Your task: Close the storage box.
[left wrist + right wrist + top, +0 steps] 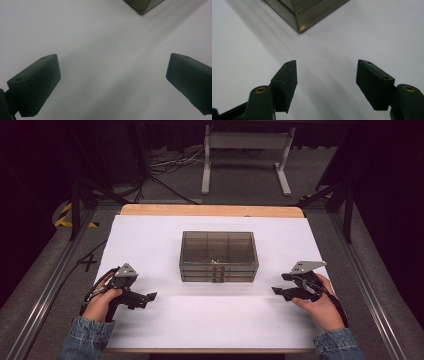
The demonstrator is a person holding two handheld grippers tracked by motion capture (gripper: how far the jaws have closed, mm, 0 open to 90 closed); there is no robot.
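Note:
A smoky transparent drawer box [218,255] with stacked drawers stands in the middle of the white table sheet [165,320]; small items lie inside it. My left gripper [145,298] rests low at the front left, held by a hand, its jaws wide apart with nothing between them. My right gripper [280,284] sits at the front right, also open and empty. In the left gripper view a corner of the box [143,5] shows far ahead of the left gripper [113,82]. In the right gripper view the box corner [298,15] is closer to the right gripper [327,82].
The white sheet covers a wooden table whose far edge [210,210] shows bare. Beyond it stand a white frame's legs [206,170] and floor cables [167,162]. Metal rails [42,295] run along both sides.

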